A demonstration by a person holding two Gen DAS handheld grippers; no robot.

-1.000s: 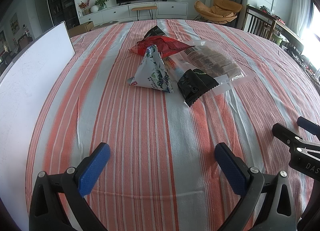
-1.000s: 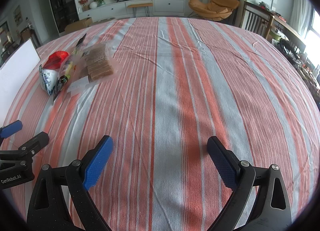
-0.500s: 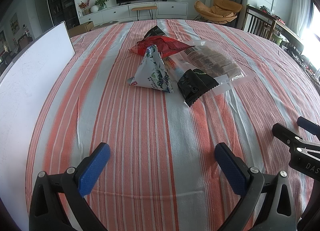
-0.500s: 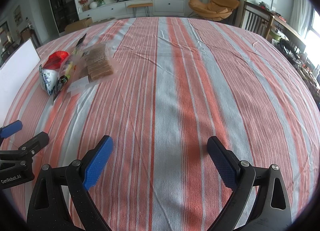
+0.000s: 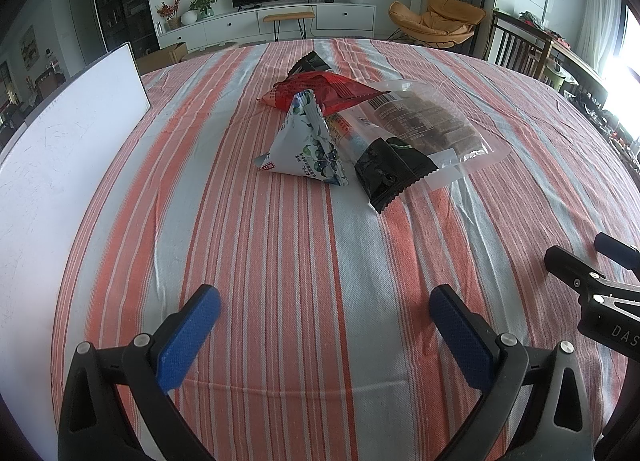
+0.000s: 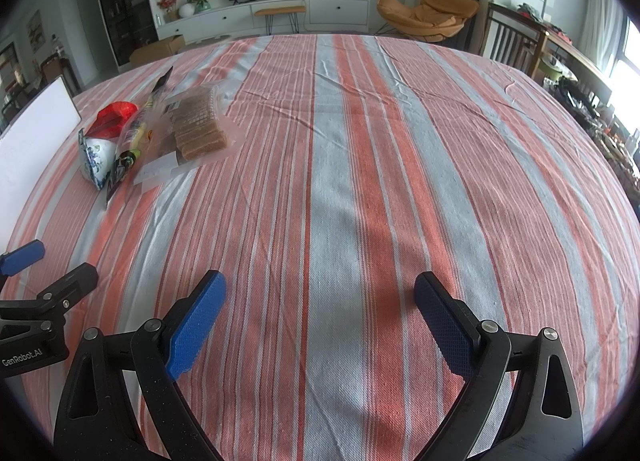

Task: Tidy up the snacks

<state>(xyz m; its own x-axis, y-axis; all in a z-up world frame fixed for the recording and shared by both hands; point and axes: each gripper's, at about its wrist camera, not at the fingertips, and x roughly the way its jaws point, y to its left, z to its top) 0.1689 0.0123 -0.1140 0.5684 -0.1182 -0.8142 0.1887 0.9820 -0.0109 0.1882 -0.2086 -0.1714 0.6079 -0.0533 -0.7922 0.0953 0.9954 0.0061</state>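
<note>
A heap of snacks lies on the striped cloth. It holds a white pyramid pouch with blue flowers [image 5: 306, 145], a red packet [image 5: 320, 91], a small black packet [image 5: 390, 171], another black packet [image 5: 310, 63] behind, and a clear bag of brown biscuits [image 5: 428, 127]. The right wrist view shows the same biscuit bag [image 6: 198, 129] and red packet [image 6: 114, 117] at far left. My left gripper [image 5: 324, 317] stands open, well short of the heap. My right gripper [image 6: 320, 303] is open over bare cloth, to the right of the left one.
A white board [image 5: 60, 157] stands along the table's left edge. The orange and grey striped tablecloth [image 6: 360, 165] stretches wide to the right of the snacks. Chairs, a TV unit and an orange armchair stand beyond the table.
</note>
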